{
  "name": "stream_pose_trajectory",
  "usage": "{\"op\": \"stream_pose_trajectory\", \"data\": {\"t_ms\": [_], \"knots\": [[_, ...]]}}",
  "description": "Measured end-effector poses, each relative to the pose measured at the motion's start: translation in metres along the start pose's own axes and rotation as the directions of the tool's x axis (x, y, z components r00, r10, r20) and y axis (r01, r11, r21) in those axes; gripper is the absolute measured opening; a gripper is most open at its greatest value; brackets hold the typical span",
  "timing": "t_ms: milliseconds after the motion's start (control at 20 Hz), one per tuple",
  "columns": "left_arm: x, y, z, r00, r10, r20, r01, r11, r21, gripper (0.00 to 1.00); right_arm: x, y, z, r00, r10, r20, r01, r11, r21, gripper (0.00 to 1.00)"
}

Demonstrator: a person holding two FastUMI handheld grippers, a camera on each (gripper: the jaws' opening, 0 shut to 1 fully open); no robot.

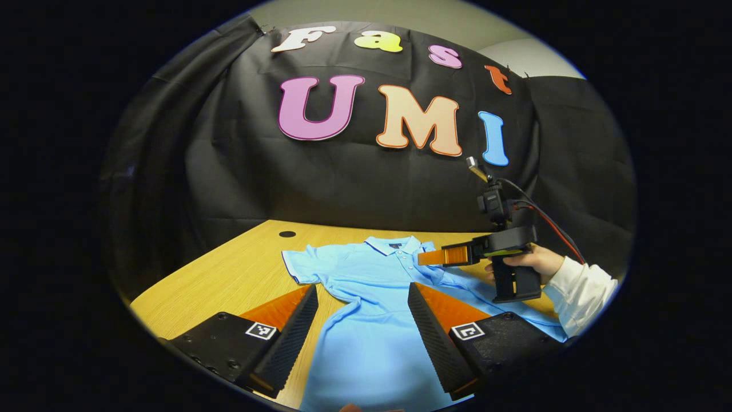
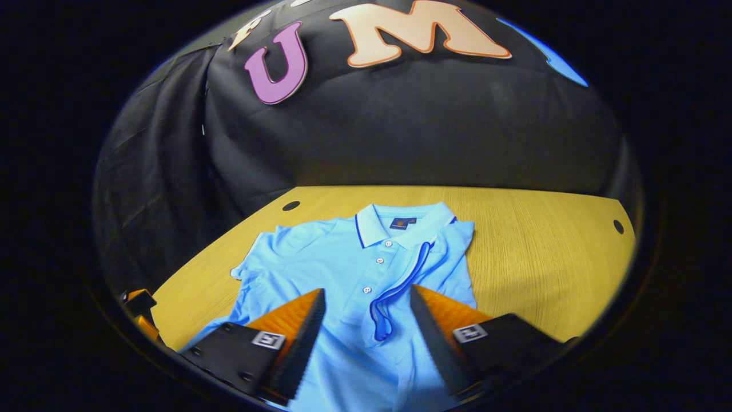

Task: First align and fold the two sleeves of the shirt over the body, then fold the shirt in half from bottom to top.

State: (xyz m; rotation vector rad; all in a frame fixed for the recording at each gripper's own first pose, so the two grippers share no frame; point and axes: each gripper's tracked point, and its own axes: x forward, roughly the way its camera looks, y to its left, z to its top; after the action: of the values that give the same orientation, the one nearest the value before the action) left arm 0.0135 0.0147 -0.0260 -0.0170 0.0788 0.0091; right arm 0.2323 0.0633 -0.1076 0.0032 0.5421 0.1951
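Shirt [image 2: 354,274]: light blue, flat on the table [image 2: 543,252], collar [image 2: 400,226] at the far end, near the wall.
Right sleeve [image 2: 400,286]: folded over the shirt front, dark trim showing.
Left sleeve [image 1: 300,266]: spread out flat beside the shirt body.
Left tool [image 1: 363,320]: wide open above the shirt's lower part, holding nothing.
Right tool [image 2: 366,329]: wide open above the shirt's middle, holding nothing, held by a hand [image 1: 529,260] in a white cuff.
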Motion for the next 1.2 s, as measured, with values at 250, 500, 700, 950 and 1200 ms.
{"op": "stream_pose_trajectory", "data": {"t_ms": [250, 500, 700, 950, 1200], "knots": [[0.007, 0.024, -0.008, 0.998, 0.044, -0.039, -0.045, 0.999, -0.01, 0.94, -0.057, 0.014, 0.01, 0.994, 0.033, 0.1, -0.035, 0.999, 0.017, 0.97], [0.02, 0.047, 0.0, 0.995, 0.065, -0.076, -0.066, 0.998, -0.01, 0.95, -0.142, 0.002, 0.001, 0.974, 0.009, 0.227, -0.009, 1.0, -0.002, 0.97], [0.047, 0.069, 0.014, 0.99, 0.083, -0.118, -0.087, 0.996, -0.029, 0.94, -0.2, -0.006, -0.014, 0.957, -0.005, 0.289, -0.002, 1.0, 0.023, 0.97], [0.101, 0.094, 0.022, 0.974, 0.108, -0.198, -0.117, 0.993, -0.031, 0.94, -0.245, -0.014, -0.035, 0.938, -0.02, 0.346, 0.003, 0.999, 0.052, 0.97], [0.151, 0.114, 0.001, 0.944, 0.15, -0.293, -0.156, 0.988, 0.001, 0.94, -0.256, -0.024, -0.041, 0.934, -0.055, 0.352, 0.037, 0.998, 0.06, 0.97]]}}
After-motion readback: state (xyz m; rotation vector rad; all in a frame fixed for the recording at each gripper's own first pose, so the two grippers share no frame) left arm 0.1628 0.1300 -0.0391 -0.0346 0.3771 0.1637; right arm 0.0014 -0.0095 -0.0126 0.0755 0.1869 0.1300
